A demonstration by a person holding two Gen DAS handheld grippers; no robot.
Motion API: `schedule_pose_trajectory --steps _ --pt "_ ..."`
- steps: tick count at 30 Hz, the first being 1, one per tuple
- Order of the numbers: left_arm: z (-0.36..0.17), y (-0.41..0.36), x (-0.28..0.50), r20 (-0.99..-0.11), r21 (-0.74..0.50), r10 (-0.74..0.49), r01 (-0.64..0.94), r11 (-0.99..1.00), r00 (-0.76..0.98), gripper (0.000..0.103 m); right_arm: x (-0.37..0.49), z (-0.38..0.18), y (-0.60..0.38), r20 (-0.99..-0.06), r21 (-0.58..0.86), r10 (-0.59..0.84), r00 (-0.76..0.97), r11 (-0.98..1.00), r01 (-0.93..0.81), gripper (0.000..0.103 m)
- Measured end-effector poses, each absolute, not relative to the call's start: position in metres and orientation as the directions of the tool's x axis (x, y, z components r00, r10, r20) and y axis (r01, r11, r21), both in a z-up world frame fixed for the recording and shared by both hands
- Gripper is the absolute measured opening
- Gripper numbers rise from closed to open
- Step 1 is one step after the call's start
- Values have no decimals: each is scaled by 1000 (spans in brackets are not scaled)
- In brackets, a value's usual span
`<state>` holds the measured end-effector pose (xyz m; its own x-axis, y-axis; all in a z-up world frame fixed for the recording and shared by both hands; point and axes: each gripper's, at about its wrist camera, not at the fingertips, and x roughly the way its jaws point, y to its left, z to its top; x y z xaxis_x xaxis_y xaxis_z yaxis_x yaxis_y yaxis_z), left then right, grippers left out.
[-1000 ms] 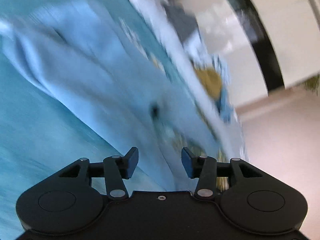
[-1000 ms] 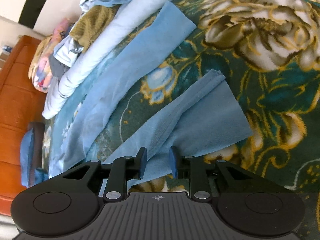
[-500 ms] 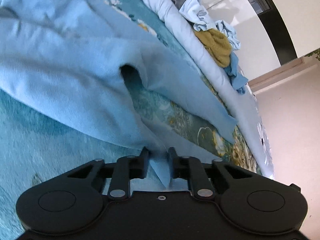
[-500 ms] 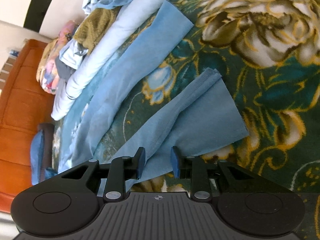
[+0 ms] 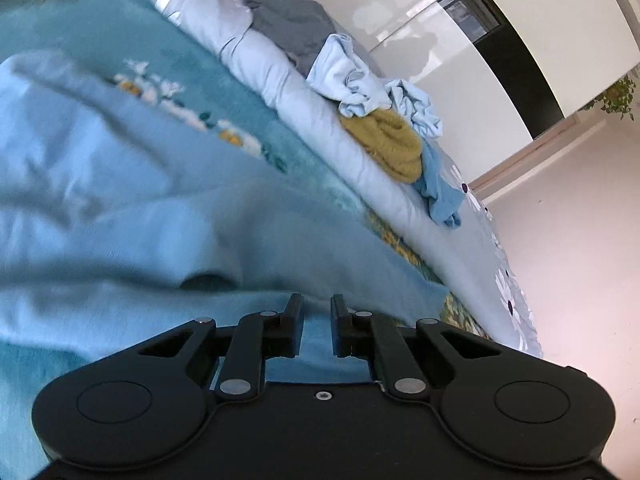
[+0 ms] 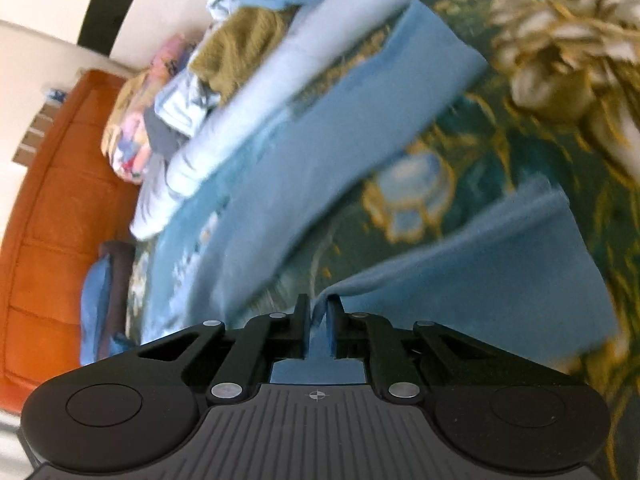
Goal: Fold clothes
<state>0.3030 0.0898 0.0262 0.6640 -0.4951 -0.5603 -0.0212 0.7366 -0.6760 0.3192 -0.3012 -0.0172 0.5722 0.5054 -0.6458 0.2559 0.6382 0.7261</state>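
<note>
Right gripper (image 6: 318, 312): jaws almost together, a bunched edge of the light blue garment (image 6: 460, 280) is pinched between them. From the nip the cloth fans out ahead and to the right over the floral bedspread (image 6: 560, 80). A second long strip of the same blue cloth (image 6: 340, 152) is seen further off, ahead-left, running diagonally away toward the rolled pale quilt (image 6: 248, 100); its long axis runs near to far.

Left gripper (image 5: 316, 316): jaws closing, narrow gap left, blue cloth lies between them; contact of the pads with the cloth cannot be made out. The bulk of the garment (image 5: 120, 200) is spread ahead and to the left of this gripper, over the bedspread.

Judged: both ends are taken for a lift, so the fold turns on that long axis being kept taut between the two grippers.

Beyond the quilt, an unfolded pile with an olive knit (image 5: 388, 144) is seen. The right view is motion-blurred; garment type and hem are unclear, and how the two strips join is hidden.
</note>
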Motion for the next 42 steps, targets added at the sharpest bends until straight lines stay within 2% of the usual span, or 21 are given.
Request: schedule_pose_trajectory --steps 6,9,13,15,17,23,26,35,42 --pt "8 79 334 -621 -630 -467 -47 775 630 10 350 -31 -296 -714 666 464 524 680 307 7" --pt "5 81 332 -611 -640 -479 -37 768 630 10 354 -39 -295 -725 661 460 513 674 329 7" --pt "18 96 312 -551 -688 -514 -10 726 657 27 343 -30 -296 -716 665 457 528 677 316 9" --pt "27 107 296 -513 -705 -517 8 709 685 36 333 -18 -297 -696 673 461 551 686 276 22" --pt "35 120 280 -491 -699 -495 15 715 717 40 321 -5 -301 -673 678 455 583 694 241 27" --pt "43 171 227 -462 -700 -406 -43 713 788 44 275 9 -319 -668 666 426 610 708 235 27" --pt "37 201 198 -472 -701 -332 -120 703 817 45 249 -3 -326 -702 648 411 581 708 281 30" --pt "10 280 151 -559 -688 -128 -372 624 820 47 231 -34 -331 -704 682 413 577 620 388 30" --pt "-25 295 161 -583 -687 -118 -411 599 804 47 246 -46 -316 -667 713 433 607 608 350 30"
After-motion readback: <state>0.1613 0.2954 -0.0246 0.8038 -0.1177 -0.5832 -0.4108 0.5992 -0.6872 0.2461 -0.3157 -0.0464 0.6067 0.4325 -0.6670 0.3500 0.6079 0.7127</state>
